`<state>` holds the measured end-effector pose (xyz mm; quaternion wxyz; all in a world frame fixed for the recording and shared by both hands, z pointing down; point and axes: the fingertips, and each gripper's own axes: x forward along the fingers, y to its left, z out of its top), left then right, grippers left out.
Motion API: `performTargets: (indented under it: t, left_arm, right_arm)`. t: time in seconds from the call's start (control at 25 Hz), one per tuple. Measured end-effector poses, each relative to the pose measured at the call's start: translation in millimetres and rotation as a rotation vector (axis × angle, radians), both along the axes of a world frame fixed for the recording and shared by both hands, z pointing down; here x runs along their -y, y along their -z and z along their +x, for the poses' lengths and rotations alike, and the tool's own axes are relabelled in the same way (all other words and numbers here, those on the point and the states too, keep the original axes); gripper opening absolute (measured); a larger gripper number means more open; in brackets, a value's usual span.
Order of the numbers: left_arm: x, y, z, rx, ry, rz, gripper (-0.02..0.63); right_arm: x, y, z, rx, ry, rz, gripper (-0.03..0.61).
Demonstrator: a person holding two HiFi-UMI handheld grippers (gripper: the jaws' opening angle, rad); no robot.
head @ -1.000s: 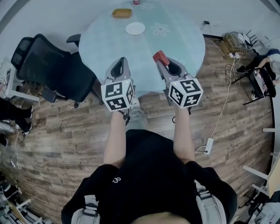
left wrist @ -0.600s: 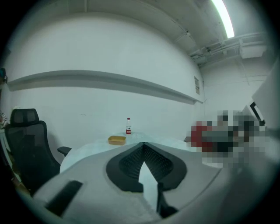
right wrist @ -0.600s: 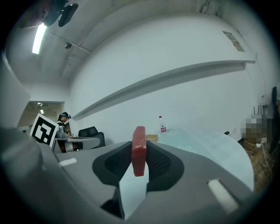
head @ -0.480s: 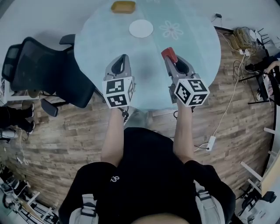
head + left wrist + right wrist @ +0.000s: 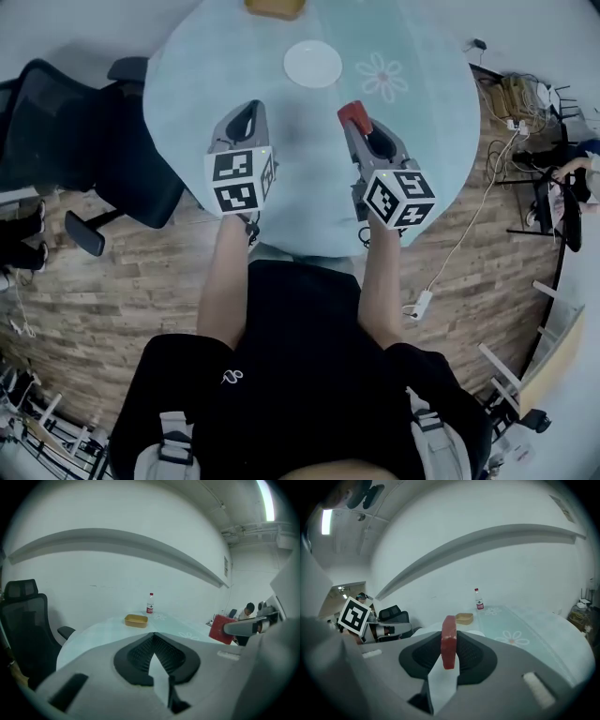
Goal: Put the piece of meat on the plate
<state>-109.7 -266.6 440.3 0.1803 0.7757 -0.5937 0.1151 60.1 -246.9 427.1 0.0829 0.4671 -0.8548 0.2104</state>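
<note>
A red piece of meat (image 5: 353, 116) is clamped upright in my right gripper (image 5: 355, 122), held above the near middle of the round table (image 5: 422, 141). In the right gripper view the meat (image 5: 448, 641) stands on edge between the pads. The white plate (image 5: 312, 64) lies empty on the pale blue cloth, beyond and a little left of the meat. My left gripper (image 5: 247, 109) hovers over the table beside the right one, jaws together with nothing in them (image 5: 153, 634). From the left gripper view the meat (image 5: 222, 629) shows at the right.
A yellow-brown tray (image 5: 275, 7) sits at the table's far edge, with a small bottle (image 5: 150, 603) behind it. Black office chairs (image 5: 84, 150) stand at the table's left. Cables and a seated person (image 5: 572, 173) are at the right, on the wooden floor.
Both grippers have moved forward and down, from the table's near edge to over its cloth and closer to the plate. The meat stays held in the right one.
</note>
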Motion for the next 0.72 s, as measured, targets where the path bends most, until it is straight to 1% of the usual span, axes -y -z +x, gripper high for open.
performTargets:
  t: [0.12, 0.24, 0.36, 0.44, 0.56, 0.72]
  left_arm:
    - [14, -10, -1, -0.017, 0.007, -0.022, -0.005]
    - [21, -19, 19, -0.030, -0.018, -0.045, -0.005]
    - [20, -31, 39, -0.035, -0.042, -0.076, -0.005]
    - [25, -34, 44, -0.036, -0.045, -0.082, -0.005]
    - [36, -32, 39, -0.034, -0.029, -0.081, -0.005]
    - [44, -40, 16, -0.025, 0.022, -0.107, -0.005]
  right_arm:
    - [13, -11, 7, -0.010, -0.012, -0.033, 0.101]
    - [25, -17, 12, -0.010, -0.007, -0.052, 0.101]
    - [30, -32, 13, -0.009, 0.018, -0.094, 0.101]
    - [38, -42, 13, 0.000, 0.028, -0.124, 0.101]
    - [51, -62, 6, -0.008, 0.051, -0.174, 0.101]
    - [65, -97, -7, -0.027, 0.080, -0.254, 0.100]
